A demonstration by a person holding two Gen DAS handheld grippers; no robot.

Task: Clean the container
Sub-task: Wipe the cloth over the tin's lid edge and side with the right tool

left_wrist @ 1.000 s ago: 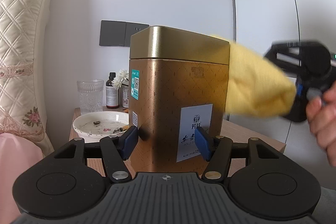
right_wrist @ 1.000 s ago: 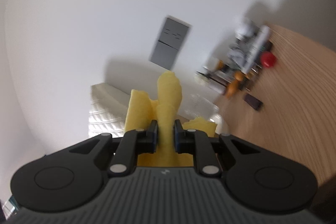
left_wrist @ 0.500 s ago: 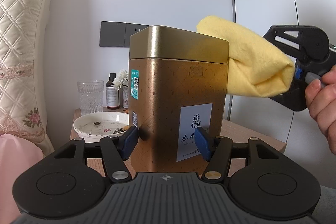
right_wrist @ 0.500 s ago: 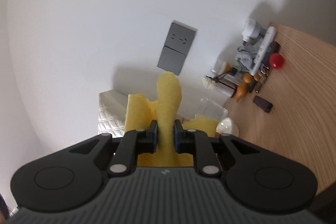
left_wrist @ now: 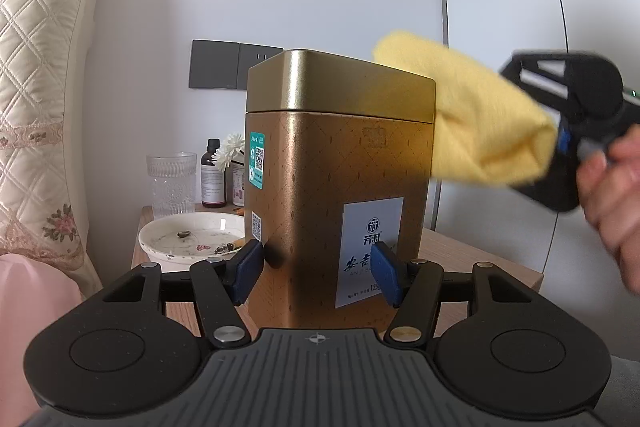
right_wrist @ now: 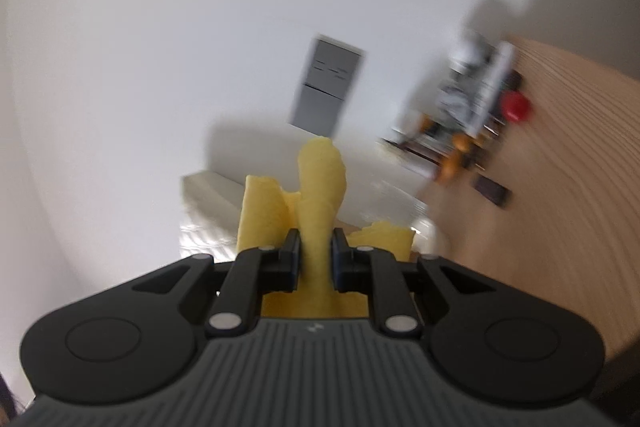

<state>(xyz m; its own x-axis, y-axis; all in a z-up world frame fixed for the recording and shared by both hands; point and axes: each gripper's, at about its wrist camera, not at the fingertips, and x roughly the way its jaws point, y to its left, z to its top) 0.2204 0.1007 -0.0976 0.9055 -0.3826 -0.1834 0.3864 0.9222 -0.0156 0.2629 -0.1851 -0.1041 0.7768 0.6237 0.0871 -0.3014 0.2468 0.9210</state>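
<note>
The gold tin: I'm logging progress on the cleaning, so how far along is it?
Done: the left gripper has the gold tin clamped upright, lid on, and the right gripper is shut on the yellow cloth. In hand: the cloth lies against the tin's upper right edge by the lid. Left: the front and left faces; whether they've been wiped can't be told.

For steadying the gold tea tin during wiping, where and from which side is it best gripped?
Low on the body of the gold tea tin, from the front, pads on opposite flat sides, as the left gripper has it. That probably leaves the lid clear for the yellow cloth.
</note>
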